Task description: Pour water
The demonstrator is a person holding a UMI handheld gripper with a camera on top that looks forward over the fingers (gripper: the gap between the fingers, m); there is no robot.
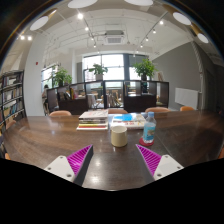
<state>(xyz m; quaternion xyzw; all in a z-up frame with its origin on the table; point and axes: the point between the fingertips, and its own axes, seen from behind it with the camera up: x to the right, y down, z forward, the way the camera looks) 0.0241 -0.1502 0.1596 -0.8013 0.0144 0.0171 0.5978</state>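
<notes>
Two vessels matter here: a clear water bottle (150, 129) with a blue label, and a pale cup (119, 136) standing just beside it, both upright on a long wooden table (40, 140). The cup sits ahead of the gripper (114, 160), roughly on the line between its fingers; the bottle stands ahead and slightly toward the right-hand finger (149, 159). The fingers are spread wide and hold nothing, their magenta pads facing each other across the gap. To start well, it seems wise to steer toward the bottle, center it between the pads, and close on its body without nudging the cup. Beyond the vessels lie stacked books (95, 118); farther off are chairs, potted plants and bright windows.
</notes>
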